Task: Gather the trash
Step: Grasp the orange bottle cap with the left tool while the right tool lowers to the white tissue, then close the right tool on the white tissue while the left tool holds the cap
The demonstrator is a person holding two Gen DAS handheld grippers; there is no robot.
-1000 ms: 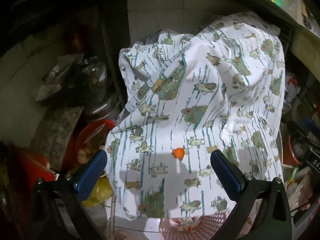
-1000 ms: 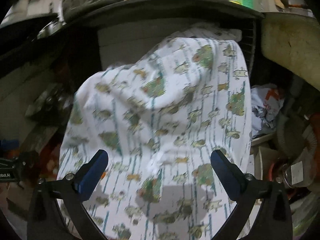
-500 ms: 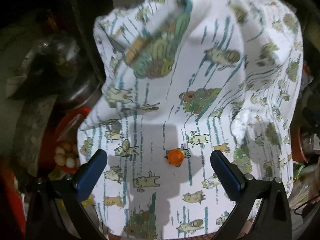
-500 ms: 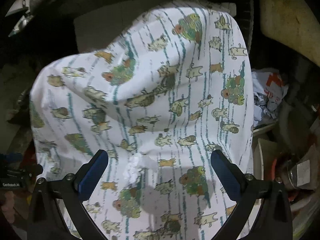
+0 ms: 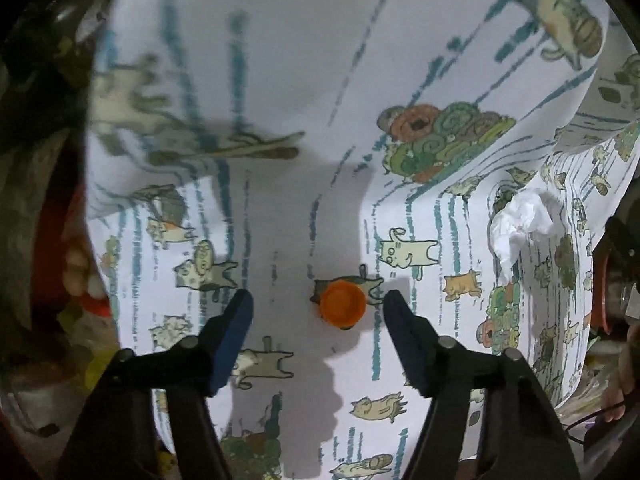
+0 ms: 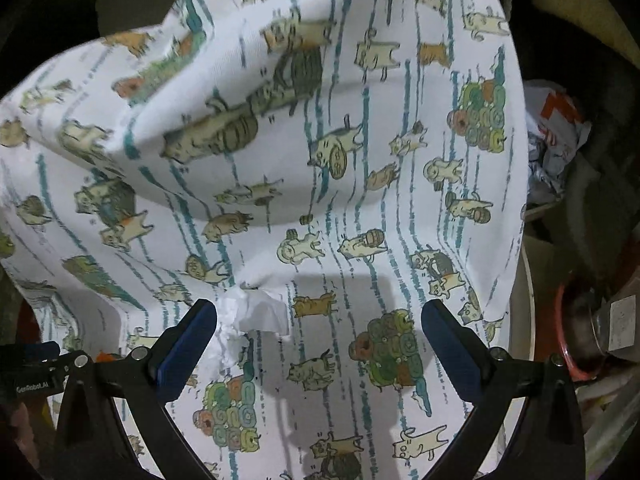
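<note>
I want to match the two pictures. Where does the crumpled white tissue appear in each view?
Left wrist view: the crumpled white tissue lies at the right, on the cat-print cloth, right of the orange bottle cap.
Right wrist view: the tissue lies low and left of centre, beside the left finger of the right hand-held gripper.
Shared landmark: the cat-print cloth.

1. We see our left claw (image 5: 317, 309) has closed in on the orange cap (image 5: 342, 304), its fingers narrowed around it
2. Our right claw (image 6: 319, 317) has neared the crumpled tissue (image 6: 256, 317)
</note>
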